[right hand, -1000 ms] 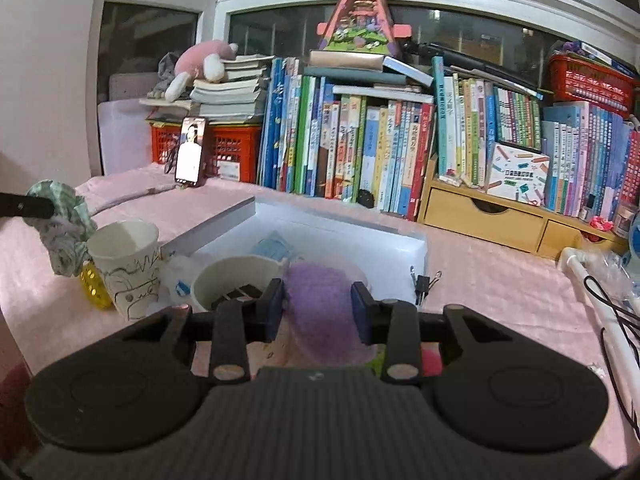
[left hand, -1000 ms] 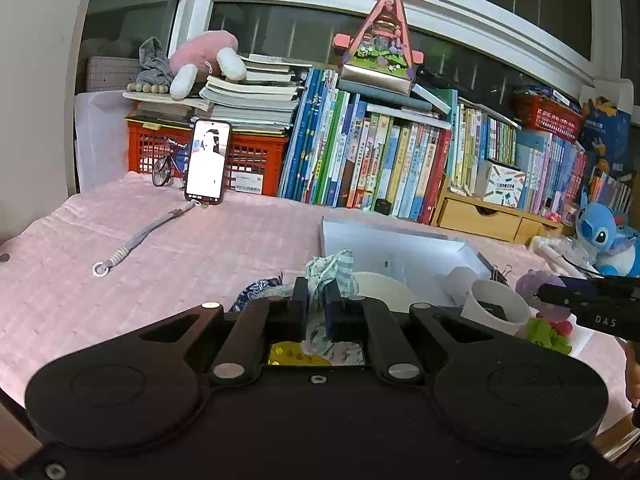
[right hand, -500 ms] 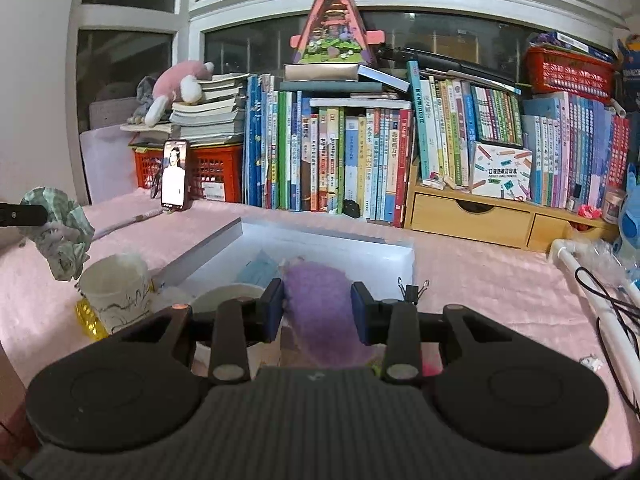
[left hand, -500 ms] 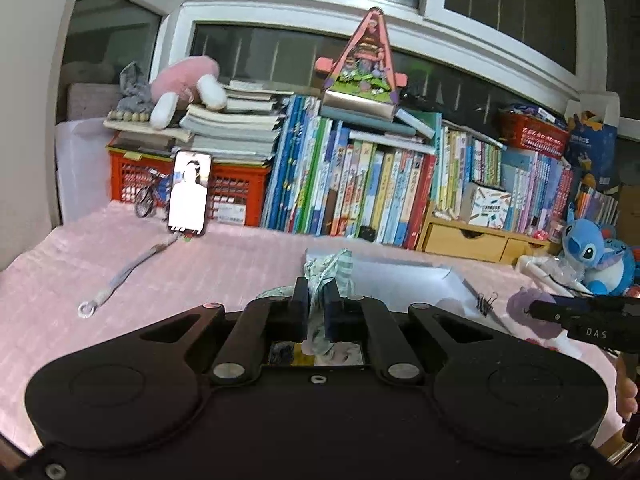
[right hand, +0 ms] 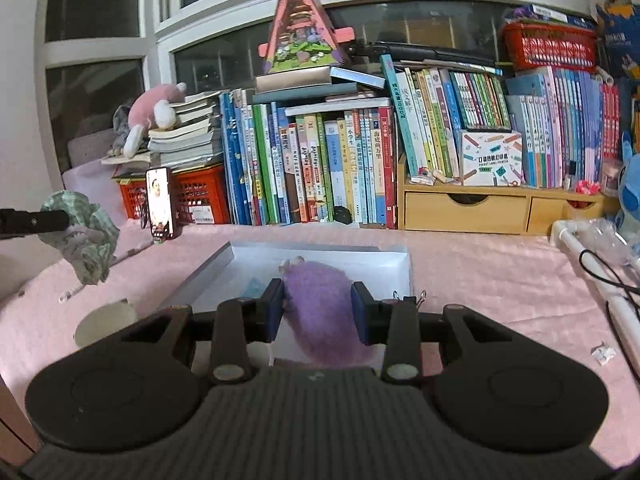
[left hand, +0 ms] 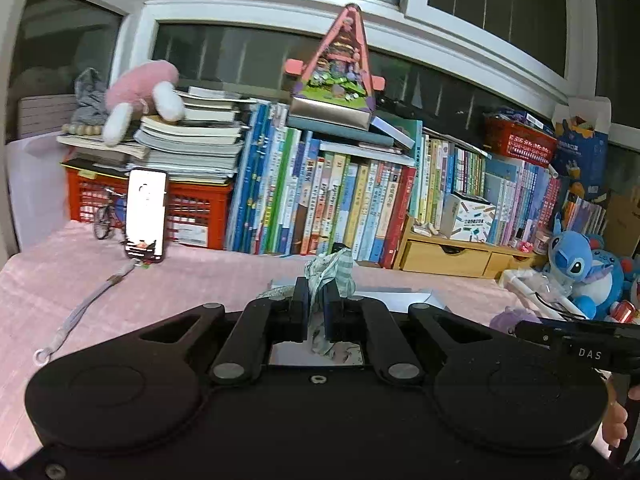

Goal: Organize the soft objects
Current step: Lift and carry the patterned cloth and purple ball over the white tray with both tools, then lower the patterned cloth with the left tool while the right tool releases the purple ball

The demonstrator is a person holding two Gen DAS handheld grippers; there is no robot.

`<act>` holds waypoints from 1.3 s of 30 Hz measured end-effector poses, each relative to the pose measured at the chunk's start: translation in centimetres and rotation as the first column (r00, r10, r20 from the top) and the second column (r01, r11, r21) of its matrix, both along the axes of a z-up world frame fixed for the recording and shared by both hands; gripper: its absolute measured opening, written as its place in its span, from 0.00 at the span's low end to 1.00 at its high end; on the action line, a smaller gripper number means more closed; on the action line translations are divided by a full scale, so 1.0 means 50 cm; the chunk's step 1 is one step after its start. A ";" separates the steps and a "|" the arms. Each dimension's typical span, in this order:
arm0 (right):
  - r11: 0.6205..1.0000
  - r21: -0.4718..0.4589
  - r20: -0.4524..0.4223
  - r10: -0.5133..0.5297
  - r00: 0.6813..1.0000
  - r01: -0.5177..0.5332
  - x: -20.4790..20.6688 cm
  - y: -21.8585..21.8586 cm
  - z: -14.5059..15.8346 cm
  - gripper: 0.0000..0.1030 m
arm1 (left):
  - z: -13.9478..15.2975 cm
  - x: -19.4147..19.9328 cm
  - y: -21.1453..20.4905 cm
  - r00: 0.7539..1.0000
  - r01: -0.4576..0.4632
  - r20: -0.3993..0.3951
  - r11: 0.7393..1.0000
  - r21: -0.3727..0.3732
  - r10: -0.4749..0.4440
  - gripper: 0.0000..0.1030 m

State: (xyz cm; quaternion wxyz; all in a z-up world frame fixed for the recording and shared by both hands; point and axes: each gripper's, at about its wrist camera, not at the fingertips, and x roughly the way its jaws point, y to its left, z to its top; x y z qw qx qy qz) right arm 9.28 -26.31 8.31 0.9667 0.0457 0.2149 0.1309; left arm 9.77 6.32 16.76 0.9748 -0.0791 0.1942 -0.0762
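My left gripper [left hand: 316,298] is shut on a crumpled green-and-white checked cloth [left hand: 332,270], which sticks up past the fingertips. In the right wrist view that same cloth [right hand: 86,240] hangs in the air at the far left from the left gripper's fingers [right hand: 36,220]. My right gripper [right hand: 318,304] is shut on a fuzzy purple soft toy [right hand: 320,312], held above a white shallow box [right hand: 384,260] on the pink tablecloth. From the left wrist view the purple toy [left hand: 510,316] shows at the right, beside the right gripper's black body.
A paper cup [right hand: 106,318] stands left of the box. A phone [right hand: 160,202] leans on a red crate [right hand: 200,196]. Books [right hand: 332,168] and wooden drawers [right hand: 464,208] line the back. A blue plush [left hand: 580,276], white pipe [right hand: 588,264] and cables lie at the right.
Both grippers have risen with their loads. The cups and clutter under the left gripper have dropped out of its view. The right gripper has rolled a little, and the box now lies further below.
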 end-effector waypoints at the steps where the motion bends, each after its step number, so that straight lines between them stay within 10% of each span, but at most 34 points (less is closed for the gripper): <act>1: 1.000 0.012 -0.007 -0.007 1.000 0.007 0.009 -0.004 0.001 0.39 | 0.002 0.013 -0.004 1.000 0.005 -0.008 1.000 0.001 -0.005 0.06; 15: 0.996 0.067 -0.098 -0.056 0.994 0.063 0.107 -0.025 0.000 0.39 | -0.028 0.214 -0.048 0.979 0.036 -0.201 0.997 0.068 -0.022 0.06; 39: 0.989 0.066 -0.273 -0.106 0.956 0.129 0.238 -0.016 -0.094 0.40 | -0.174 0.404 -0.091 0.869 0.083 -0.494 0.994 0.069 -0.039 0.06</act>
